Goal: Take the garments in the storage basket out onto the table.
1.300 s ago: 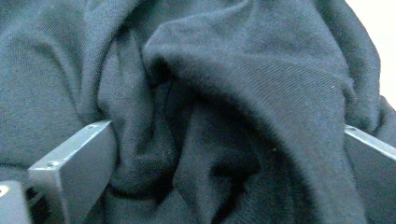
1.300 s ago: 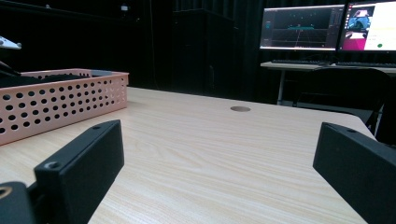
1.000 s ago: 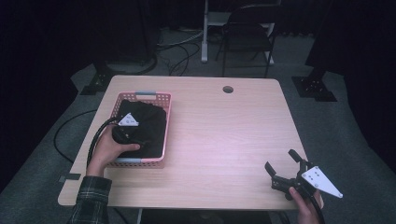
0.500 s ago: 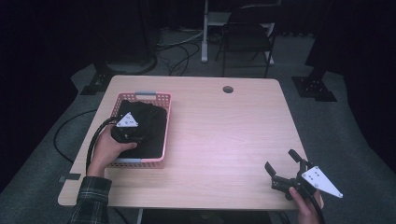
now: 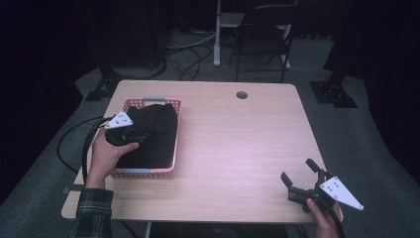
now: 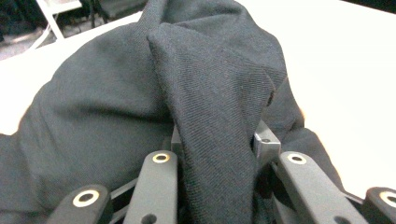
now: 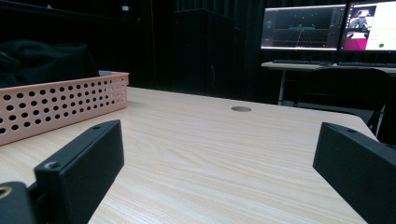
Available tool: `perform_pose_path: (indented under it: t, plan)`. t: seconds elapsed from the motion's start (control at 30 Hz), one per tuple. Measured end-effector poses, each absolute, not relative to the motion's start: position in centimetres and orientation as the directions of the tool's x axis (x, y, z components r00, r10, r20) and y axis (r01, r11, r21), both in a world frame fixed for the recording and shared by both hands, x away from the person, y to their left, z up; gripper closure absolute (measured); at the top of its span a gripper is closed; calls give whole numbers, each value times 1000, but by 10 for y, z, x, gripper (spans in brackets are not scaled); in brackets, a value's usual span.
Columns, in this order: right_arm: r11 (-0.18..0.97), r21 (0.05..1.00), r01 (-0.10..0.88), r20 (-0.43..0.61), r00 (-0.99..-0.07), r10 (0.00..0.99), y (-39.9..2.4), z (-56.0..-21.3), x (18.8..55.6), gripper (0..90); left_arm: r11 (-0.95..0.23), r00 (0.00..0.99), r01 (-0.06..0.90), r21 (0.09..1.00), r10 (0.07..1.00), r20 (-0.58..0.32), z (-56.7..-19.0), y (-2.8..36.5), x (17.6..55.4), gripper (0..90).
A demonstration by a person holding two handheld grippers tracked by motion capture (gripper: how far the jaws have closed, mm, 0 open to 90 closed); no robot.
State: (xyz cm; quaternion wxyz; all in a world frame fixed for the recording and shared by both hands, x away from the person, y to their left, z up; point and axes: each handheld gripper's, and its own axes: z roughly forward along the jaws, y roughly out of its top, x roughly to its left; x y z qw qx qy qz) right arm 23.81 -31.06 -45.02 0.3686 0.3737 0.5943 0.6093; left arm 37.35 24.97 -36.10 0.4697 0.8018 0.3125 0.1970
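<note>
A black garment lies heaped in a pink perforated basket on the left side of the wooden table. My left gripper is in the basket, shut on a raised fold of the black garment, which runs up between its jaws in the left gripper view. My right gripper rests at the table's front right corner, held in a hand, jaws wide apart with bare tabletop between them. The right gripper view also takes in the pink basket at its left, with the dark garment heaped above its rim.
A round cable hole sits near the table's far edge. A black chair stands beyond the table, and monitors on a desk lie farther off. A cable trails from the left gripper off the table's left side.
The left gripper has shifted slightly within the basket, with the garment fold in its jaws. The right gripper has stayed put.
</note>
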Motion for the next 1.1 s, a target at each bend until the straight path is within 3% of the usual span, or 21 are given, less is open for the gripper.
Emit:
perform_pose_path:
  t: [0.77, 1.1]
  plan:
    - [-22, 1000, -6, 17, -441, 897, -310, -450, 238, 15, -202, 726, 160, 966, 687, 23, -297, 251, 359, 692]
    - [-19, 1000, -11, 12, -439, 898, -310, -450, 238, 14, -197, 730, 83, 977, 679, 75, -273, 231, 356, 692]
